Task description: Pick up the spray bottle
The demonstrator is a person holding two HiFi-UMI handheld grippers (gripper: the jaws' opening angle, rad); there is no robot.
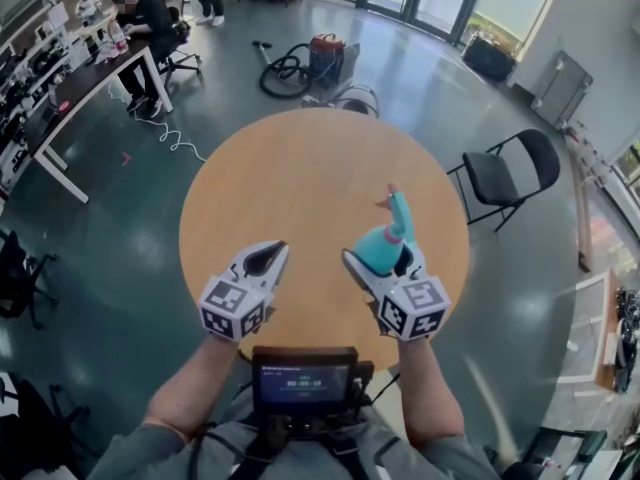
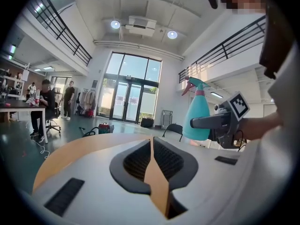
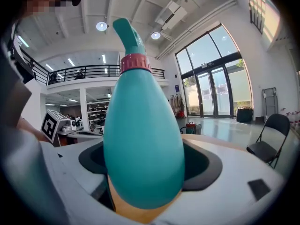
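The teal spray bottle [image 1: 388,240] with a pink collar and trigger head stands upright between the jaws of my right gripper [image 1: 383,260], which is shut on its body and holds it above the round wooden table [image 1: 300,178]. The right gripper view is filled by the bottle [image 3: 143,139], with the pads pressing both its sides. My left gripper [image 1: 268,258] hovers to the left of the bottle, apart from it, jaws together with nothing between them. In the left gripper view its tips [image 2: 151,139] meet, and the bottle [image 2: 200,111] shows at the right.
A black folding chair [image 1: 505,173] stands right of the table. A vacuum with coiled hose [image 1: 300,68] lies on the floor beyond it. A long desk [image 1: 70,88] with a seated person is at the far left. A screen unit [image 1: 305,383] hangs at my chest.
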